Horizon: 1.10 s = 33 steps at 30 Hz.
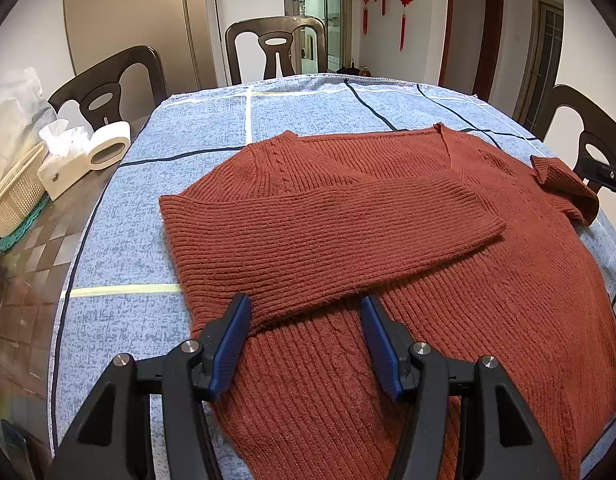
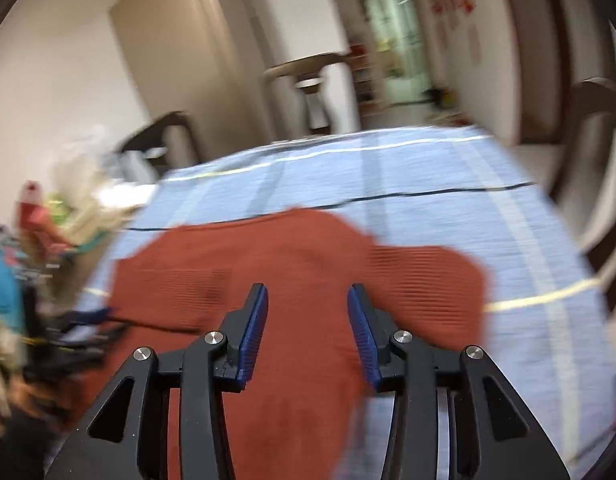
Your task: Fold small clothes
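Note:
A rust-red ribbed sweater (image 1: pixel 388 240) lies flat on the blue checked tablecloth (image 1: pixel 147 208). One sleeve (image 1: pixel 328 224) is folded across its body. The other sleeve's cuff (image 1: pixel 564 188) lies crumpled at the right edge. My left gripper (image 1: pixel 305 300) stands open just above the folded sleeve's near edge, its blue pads apart and nothing pinched. The right wrist view is blurred. There my right gripper (image 2: pixel 308 290) is open over the sweater (image 2: pixel 267 272), and I see nothing between its fingers. A black part at the far right of the left wrist view (image 1: pixel 604 174) looks like the right gripper.
Dark wooden chairs (image 1: pixel 275 48) stand around the table. At the left on the bare tabletop are a tissue box (image 1: pixel 61 164), a white paper roll (image 1: pixel 107 146) and a cream basket (image 1: pixel 15 196). The cloth's edge (image 1: pixel 67 280) curves down the left.

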Available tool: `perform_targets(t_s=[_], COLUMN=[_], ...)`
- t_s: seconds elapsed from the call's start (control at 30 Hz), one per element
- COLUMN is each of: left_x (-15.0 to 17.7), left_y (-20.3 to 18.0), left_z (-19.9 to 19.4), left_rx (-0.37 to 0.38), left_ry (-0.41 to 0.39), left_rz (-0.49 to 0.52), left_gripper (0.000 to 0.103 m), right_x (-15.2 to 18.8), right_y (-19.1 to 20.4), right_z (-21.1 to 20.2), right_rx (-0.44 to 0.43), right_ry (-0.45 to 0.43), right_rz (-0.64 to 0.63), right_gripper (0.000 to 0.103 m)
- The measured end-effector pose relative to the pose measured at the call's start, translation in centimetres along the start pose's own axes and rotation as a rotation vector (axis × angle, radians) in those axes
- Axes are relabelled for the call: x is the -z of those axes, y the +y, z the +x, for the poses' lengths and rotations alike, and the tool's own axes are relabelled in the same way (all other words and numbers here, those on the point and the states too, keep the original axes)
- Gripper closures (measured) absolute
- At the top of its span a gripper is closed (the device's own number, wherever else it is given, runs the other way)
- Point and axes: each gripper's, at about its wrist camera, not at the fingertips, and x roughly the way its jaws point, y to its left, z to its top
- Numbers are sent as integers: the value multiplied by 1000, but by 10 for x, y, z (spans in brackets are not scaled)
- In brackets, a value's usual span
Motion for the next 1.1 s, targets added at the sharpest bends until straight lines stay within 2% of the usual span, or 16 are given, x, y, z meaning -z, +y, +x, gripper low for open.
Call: perform_targets(t_s=[0.1,0.27,0.33,0.37,0.47,0.57,0.7,0.77,0.83,0.9,1.03,1.1], left_x=[0,0,0,0,0,0,0,0,0,0,-7,-16], left_y=[0,2,2,2,3,3,2,2,4,9,10,5], left_z=[0,-1,-1,-1,-1,-1,-1,-1,-3,-9,-29,-33], left_rx=[1,8,12,14,19,22,25,26,36,59,164,191], left_ry=[0,-2,-2,-3,-3,-3,-2,-3,-11,-26,-36,-43], left_rz=[-1,-6,-9,-10,-14,-13,-13,-15,-23,-59,-117,-124], left_gripper=[43,43,43,43,43,42,41,41,41,41,41,41], right_x=[0,-6,-6,-6,-17,-33,-45,-43,-36,-25,-9,-4], right_y=[-5,-1,1,4,12,35,83,103,117,119,97,76], right_z=[7,40,48,47,36,25,24,30,43,46,30,23], right_rx=[71,49,56,58,20,-95,-247,-312,-363,-382,-407,-377], right_ry=[11,110,136,136,82,22,-16,-8,66,101,96,89], right_rz=[-66,-147,-173,-173,-152,-136,-178,-203,-229,-236,-210,-163], right_gripper=[61,61,88,98,98,98,98,98,91,89,87,87])
